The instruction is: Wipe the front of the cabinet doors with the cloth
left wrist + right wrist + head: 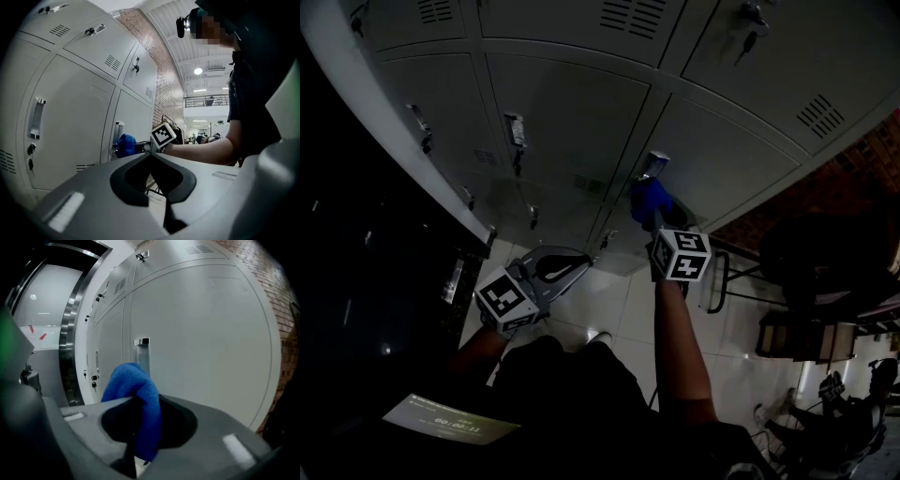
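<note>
Cloth (133, 390): judged soft, light; hold at bunched fold | right gripper (136, 446): clamped on it | left gripper (157, 187): closed, empty

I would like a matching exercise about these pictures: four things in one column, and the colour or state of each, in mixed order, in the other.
Things
1. cloth
2. left tongs
3. right tongs
4. cabinet door

Colour or state
a. shut, with nothing between them
b. pale grey, closed
c. blue
d. shut on the cloth

Pairs: 1-c, 2-a, 3-d, 4-b.
</note>
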